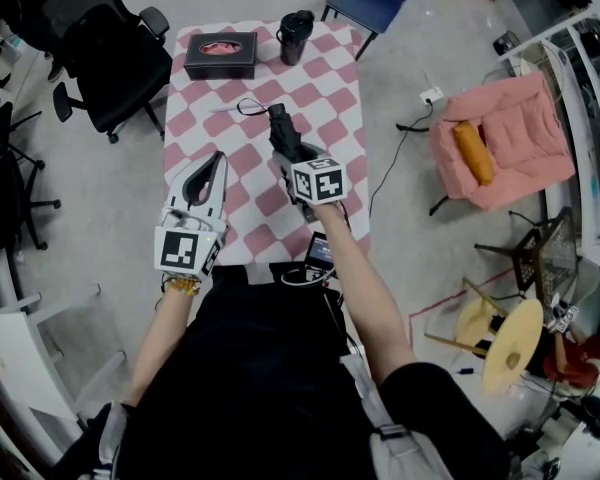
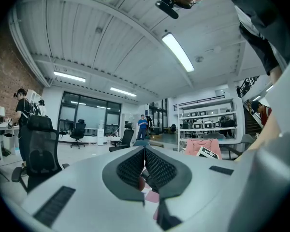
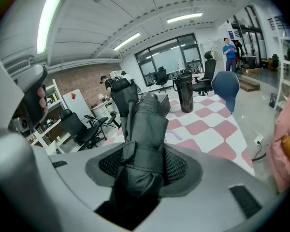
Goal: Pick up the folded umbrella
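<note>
1. Presently gripped: folded umbrella (image 3: 144, 129), black. It sits lengthwise between the pads of the right tool (image 3: 145, 167), which are clamped on its strapped middle. Its far end points out over the bench (image 1: 325, 88). The grip is mid-body, probably so the load balances and does not droop.
2. Right tool: angled downward and closed on the umbrella. Whether the umbrella's far tip is clear of the checked cloth cannot be told.
3. Wrist strap (image 1: 250, 106): a thin loop lying on the cloth beside the umbrella's far end.
4. Left tool (image 1: 216, 160): pads together, nothing between them. It is held level over the bench's near left edge, apparently parked out of the way.
5. Black box (image 1: 220, 55) and dark mug (image 1: 294, 36): at the far end, well apart from the umbrella.
6. Status, judged: grasp secured; the lift looks under way or imminent.
</note>
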`<state>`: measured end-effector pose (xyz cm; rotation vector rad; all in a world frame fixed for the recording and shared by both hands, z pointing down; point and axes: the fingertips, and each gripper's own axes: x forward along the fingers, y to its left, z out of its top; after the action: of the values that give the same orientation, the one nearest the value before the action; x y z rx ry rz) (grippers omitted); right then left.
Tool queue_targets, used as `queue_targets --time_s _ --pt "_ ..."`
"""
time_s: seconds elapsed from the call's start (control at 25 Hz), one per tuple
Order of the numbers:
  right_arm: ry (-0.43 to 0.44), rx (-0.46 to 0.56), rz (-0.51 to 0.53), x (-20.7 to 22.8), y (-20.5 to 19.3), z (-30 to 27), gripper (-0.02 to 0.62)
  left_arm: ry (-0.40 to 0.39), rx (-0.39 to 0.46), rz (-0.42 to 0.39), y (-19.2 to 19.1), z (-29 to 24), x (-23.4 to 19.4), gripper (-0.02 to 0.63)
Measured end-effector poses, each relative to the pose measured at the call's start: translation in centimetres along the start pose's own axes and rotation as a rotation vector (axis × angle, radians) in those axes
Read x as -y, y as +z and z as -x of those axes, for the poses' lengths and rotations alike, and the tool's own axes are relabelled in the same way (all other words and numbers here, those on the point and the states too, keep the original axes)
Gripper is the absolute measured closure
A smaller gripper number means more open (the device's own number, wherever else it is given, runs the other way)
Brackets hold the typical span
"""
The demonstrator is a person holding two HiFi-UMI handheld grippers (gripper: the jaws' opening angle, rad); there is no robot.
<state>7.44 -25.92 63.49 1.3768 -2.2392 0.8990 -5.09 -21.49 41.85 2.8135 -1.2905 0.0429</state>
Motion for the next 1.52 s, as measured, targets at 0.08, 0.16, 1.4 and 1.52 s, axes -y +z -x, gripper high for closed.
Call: queue_targets --time_s 0.08,0.16,1.4,1.52 --pt "0.002 0.01 0.001 -0.2 0.4 0.3 0.382 0.005 -0.004 -0.001 0.1 0.0 -0.1 0.592" --pt "0.003 0.02 0.002 -0.5 0.9 0.6 0.382 0.0 -0.002 -0.001 0.1 0.0 0.0 0.592" --pt "0.07 0.266 0.085 -6.1 10.2 8.4 0.382 -0.062 0.025 0.004 0.6 -0.7 1.5 0.592" --pt "0.076 0.299 0.098 -6.7 11.3 9.5 0.382 -0.068 0.026 0.002 0.6 -0.9 1.7 0.592"
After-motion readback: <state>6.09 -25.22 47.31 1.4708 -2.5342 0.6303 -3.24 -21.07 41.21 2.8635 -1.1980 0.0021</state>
